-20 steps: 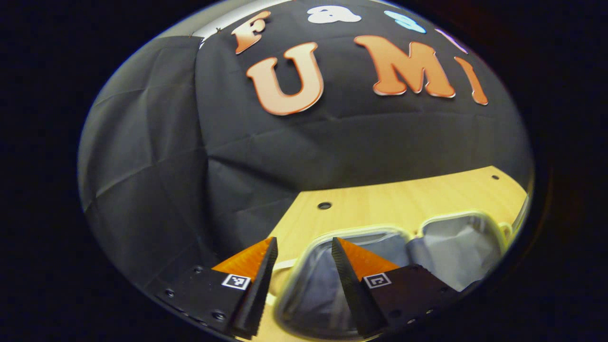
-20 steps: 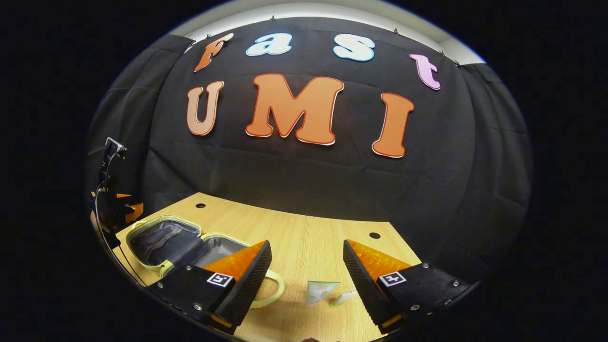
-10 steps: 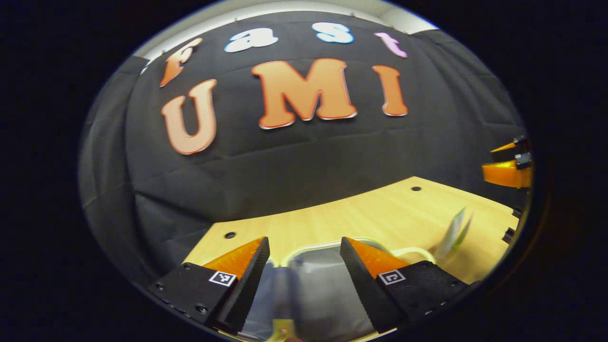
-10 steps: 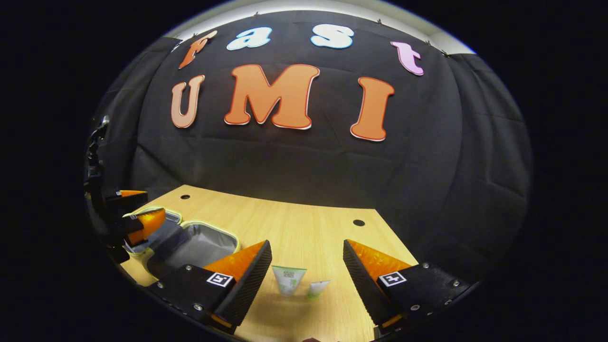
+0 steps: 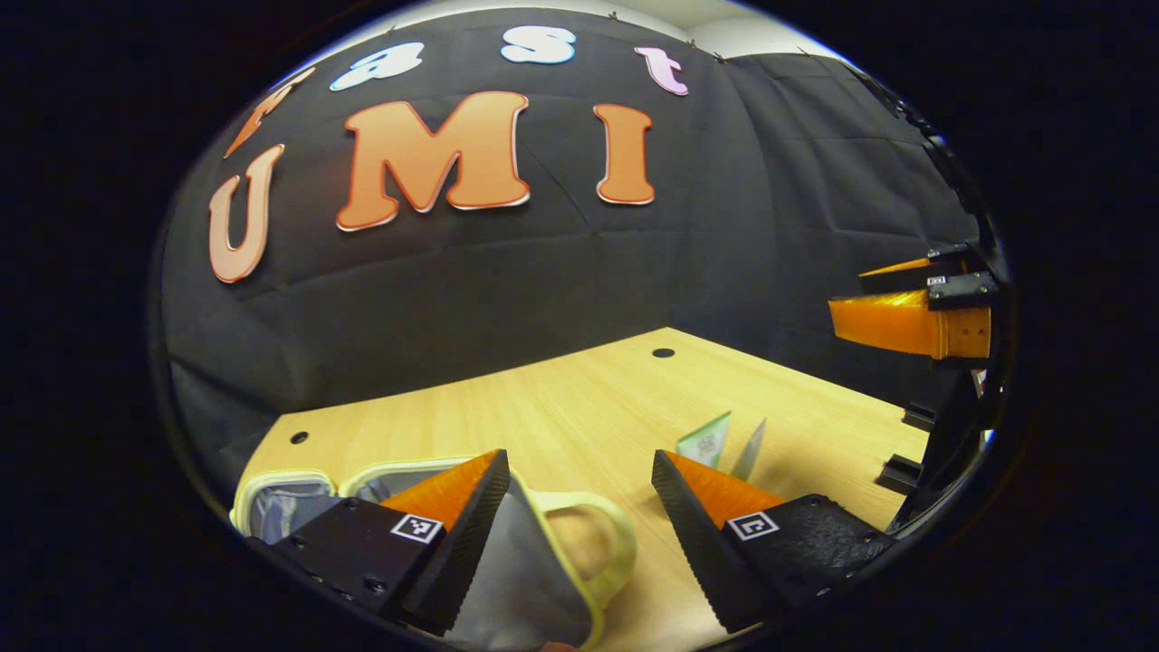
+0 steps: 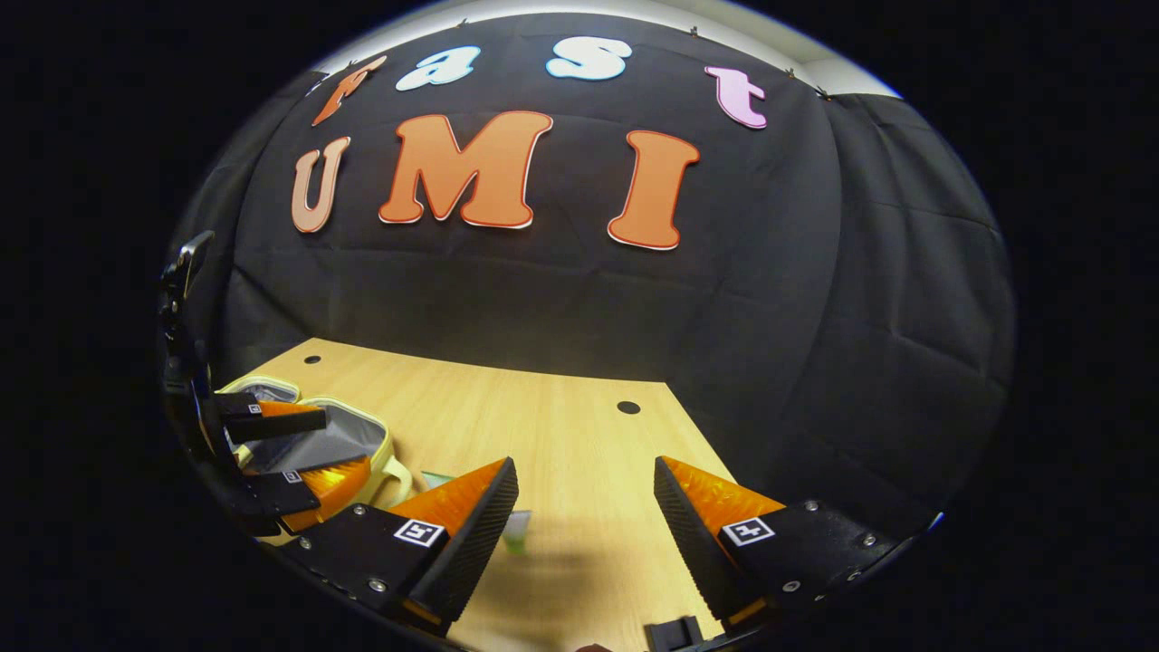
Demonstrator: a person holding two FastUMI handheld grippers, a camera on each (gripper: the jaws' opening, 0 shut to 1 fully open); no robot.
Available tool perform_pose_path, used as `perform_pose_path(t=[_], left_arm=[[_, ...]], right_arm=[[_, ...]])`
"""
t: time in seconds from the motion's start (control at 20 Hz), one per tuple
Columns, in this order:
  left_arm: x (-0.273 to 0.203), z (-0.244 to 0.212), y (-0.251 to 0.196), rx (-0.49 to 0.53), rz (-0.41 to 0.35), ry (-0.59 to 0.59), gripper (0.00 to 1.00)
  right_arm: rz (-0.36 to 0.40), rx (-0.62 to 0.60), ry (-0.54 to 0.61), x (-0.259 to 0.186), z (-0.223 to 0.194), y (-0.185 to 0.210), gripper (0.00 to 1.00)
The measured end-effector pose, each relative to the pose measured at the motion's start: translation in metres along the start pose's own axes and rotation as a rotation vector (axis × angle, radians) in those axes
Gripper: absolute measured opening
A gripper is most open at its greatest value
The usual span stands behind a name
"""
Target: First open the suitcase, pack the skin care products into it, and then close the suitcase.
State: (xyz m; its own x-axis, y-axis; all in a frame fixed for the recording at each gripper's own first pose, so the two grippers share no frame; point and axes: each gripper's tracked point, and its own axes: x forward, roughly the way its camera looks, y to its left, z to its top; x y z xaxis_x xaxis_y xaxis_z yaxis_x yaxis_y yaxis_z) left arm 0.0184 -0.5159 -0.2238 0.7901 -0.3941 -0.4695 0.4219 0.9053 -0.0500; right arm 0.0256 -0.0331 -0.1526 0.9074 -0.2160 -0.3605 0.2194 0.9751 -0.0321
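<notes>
The left gripper (image 5: 575, 471) had swung from over the open suitcase (image 5: 543, 580) toward the two tubes (image 5: 724, 444) on the table (image 5: 579, 407). Both it and the right gripper (image 6: 584, 480) were spread wide and empty. The suitcase was already open, but the tubes were still outside it, so packing and closing were left.

The desk (image 5: 579, 398) is pale wood-grain board with a smooth, low-sheen top. The suitcase (image 5: 534, 580) has a soft grey cloth lining and a pale yellow-green rim and handle that look like smooth plastic. Two skin care tubes (image 5: 724, 444) look glossy. The left gripper (image 5: 575, 543) has translucent, shiny orange plastic fingers with ridged matt black faces, on matt black plates.
</notes>
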Motion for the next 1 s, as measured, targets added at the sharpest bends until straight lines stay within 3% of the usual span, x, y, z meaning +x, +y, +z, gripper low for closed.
perform_pose_path(t=[0.35,0.55,0.7,0.85,0.95,1.0], left_arm=[[0.044,-0.04,-0.066,-0.01,-0.033,0.075,0.98],[0.07,-0.07,-0.083,-0.031,-0.016,0.125,0.98],[0.089,-0.072,-0.088,-0.029,-0.008,0.096,0.92],[0.104,-0.079,-0.093,-0.014,-0.002,0.098,0.91],[0.111,-0.084,-0.098,-0.024,-0.012,0.103,0.72],[0.109,-0.08,-0.097,-0.022,-0.009,0.093,0.55]], right_arm=[[0.034,-0.021,0.012,0.006,-0.008,-0.032,0.96],[0.066,-0.049,0.019,0.011,-0.019,-0.04,0.96],[0.084,-0.04,0.012,0.016,-0.028,-0.04,0.96],[0.095,-0.051,0.009,0.017,-0.04,-0.037,0.96],[0.105,-0.058,0.005,0.018,-0.044,-0.036,0.96],[0.11,-0.061,0.01,0.019,-0.048,-0.036,0.96]])
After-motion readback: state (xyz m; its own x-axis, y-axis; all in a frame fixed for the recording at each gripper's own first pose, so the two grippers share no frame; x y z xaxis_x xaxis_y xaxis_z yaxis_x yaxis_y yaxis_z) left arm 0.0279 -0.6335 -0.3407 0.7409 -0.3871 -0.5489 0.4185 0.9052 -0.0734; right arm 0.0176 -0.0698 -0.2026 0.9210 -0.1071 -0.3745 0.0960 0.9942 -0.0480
